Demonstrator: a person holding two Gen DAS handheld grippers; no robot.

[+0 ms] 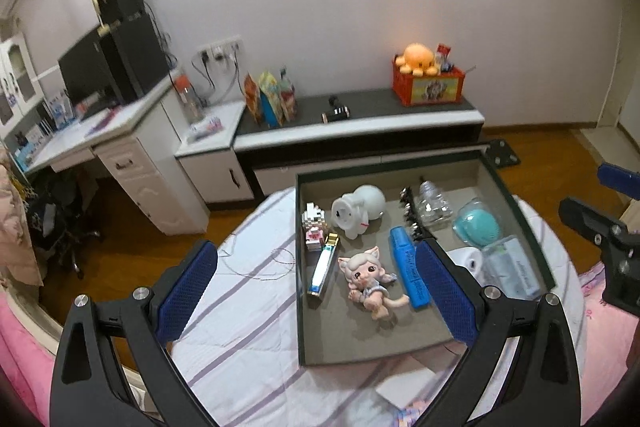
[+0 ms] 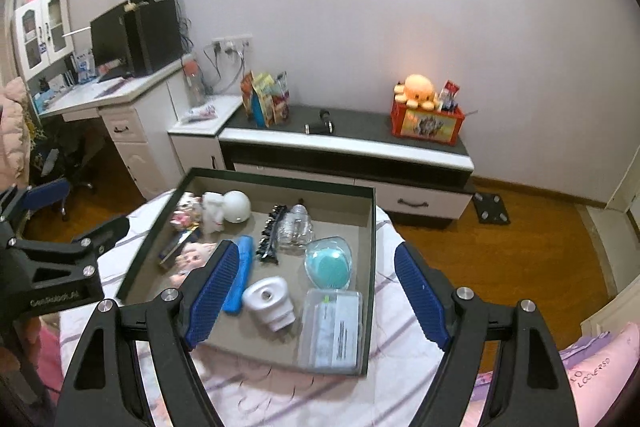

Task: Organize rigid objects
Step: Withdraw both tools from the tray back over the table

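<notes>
Both the left gripper (image 1: 316, 291) and right gripper (image 2: 316, 293) hover with jaws wide, empty, above the dark-rimmed shallow cardboard tray (image 1: 299, 267) on the striped bed. Sorting looks nearly finished; next, perhaps straighten the pink-eared doll figurine (image 1: 370, 281) at six o'clock.

On my left gripper (image 2: 60, 267), white lettering runs along the black body, something like "GenRobot.AI", though it is blurred. The pink pillow (image 2: 600, 371) carries purple letters that look like "LOCKERSD", but I can't be sure. Print on the clear case (image 2: 332, 331) and blue bar (image 1: 412, 273) is too small to read.
</notes>
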